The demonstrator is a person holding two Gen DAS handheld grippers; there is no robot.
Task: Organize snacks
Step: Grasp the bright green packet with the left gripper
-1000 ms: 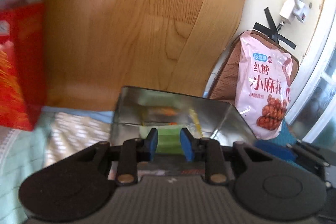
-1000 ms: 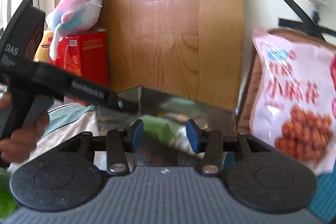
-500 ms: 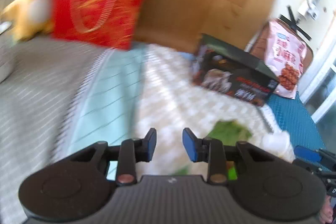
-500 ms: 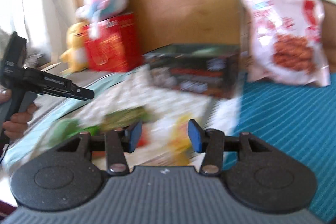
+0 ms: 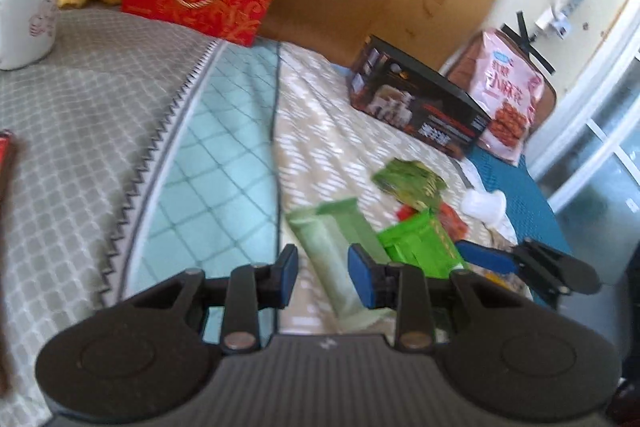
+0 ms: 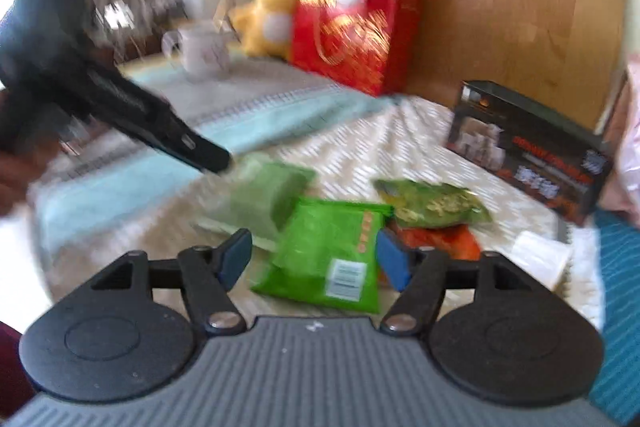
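Left wrist view: the left tool (image 5: 323,273) is hovering with its jaws narrow and nothing between them. The pale green bar (image 5: 340,251) is lying on the bed (image 5: 224,163) right under its tips, long axis running away and slightly left. The bright green packet (image 5: 420,245) is sitting just right of the bar, with the right tool (image 5: 516,263) reaching in beside it. Farther off, the dark green bag (image 5: 410,181) and the black box (image 5: 416,107) are standing clear of the path.

Right wrist view: the right tool (image 6: 316,255) is opening wide, with the bright green packet (image 6: 328,251) lying between its jaws, unpressed, long axis pointing away. This tool is nearer the packet; the left tool (image 6: 216,163) is nearer the bar (image 6: 264,195). An orange packet (image 6: 444,241) is touching the packet's right edge and may be crowding the right jaw.
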